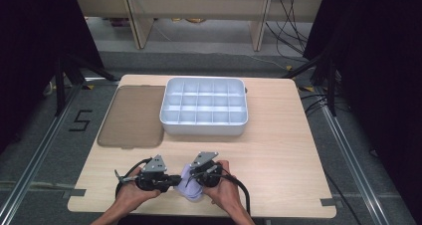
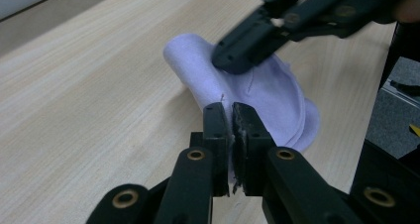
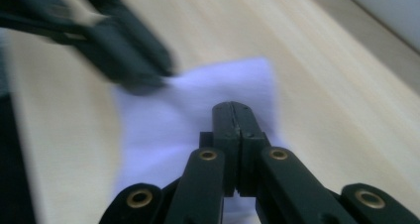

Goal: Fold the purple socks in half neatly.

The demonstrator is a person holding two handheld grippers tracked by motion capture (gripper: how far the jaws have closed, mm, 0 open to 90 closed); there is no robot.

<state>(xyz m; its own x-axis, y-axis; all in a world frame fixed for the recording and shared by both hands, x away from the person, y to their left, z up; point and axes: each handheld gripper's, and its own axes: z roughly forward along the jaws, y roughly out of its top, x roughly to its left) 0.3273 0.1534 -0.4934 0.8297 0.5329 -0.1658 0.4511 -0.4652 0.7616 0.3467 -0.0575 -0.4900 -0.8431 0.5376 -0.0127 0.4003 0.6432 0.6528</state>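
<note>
Pinching lilac cloth [image 1: 190,187] at table's [image 1: 278,150] near edge: left gripper [image 2: 231,116] clamped on its edge, right gripper [image 3: 231,114] clamped on another part. Folding barely begun; divided tray [image 1: 204,107] at far side empty.

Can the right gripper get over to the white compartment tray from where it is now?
Probably yes: bare table lies between the right gripper and the white compartment tray. But its fingers are shut on the lilac cloth, as is the left gripper.
</note>
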